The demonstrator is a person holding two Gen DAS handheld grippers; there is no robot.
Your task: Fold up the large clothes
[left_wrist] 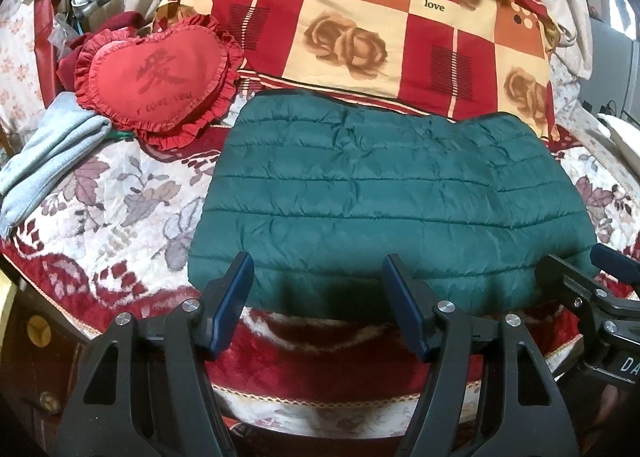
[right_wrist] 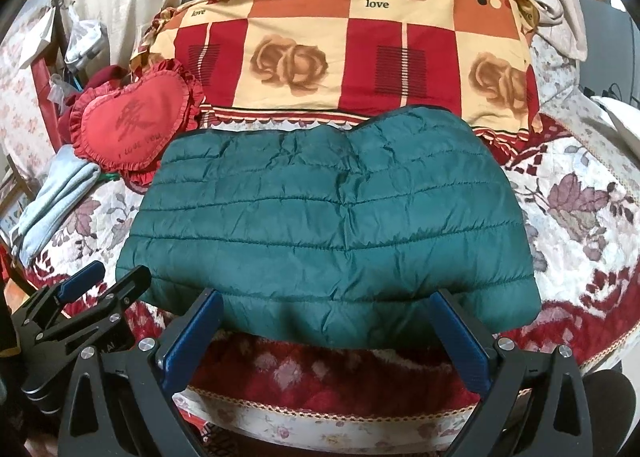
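Note:
A dark green quilted puffer jacket (left_wrist: 384, 197) lies folded into a flat rectangle on the floral bedspread; it also shows in the right wrist view (right_wrist: 332, 229). My left gripper (left_wrist: 318, 271) is open and empty, its fingertips at the jacket's near edge, left of middle. My right gripper (right_wrist: 328, 305) is open and empty, its fingertips at the near edge, toward the right. The right gripper shows at the right edge of the left wrist view (left_wrist: 588, 257). The left gripper shows at the lower left of the right wrist view (right_wrist: 108, 277).
A red, orange and cream checked quilt (left_wrist: 384, 37) is stacked behind the jacket. A red heart-shaped cushion (left_wrist: 160, 77) and a folded grey garment (left_wrist: 48, 165) lie to the left. The bedspread (left_wrist: 120, 209) ends at a trimmed front edge just below the grippers.

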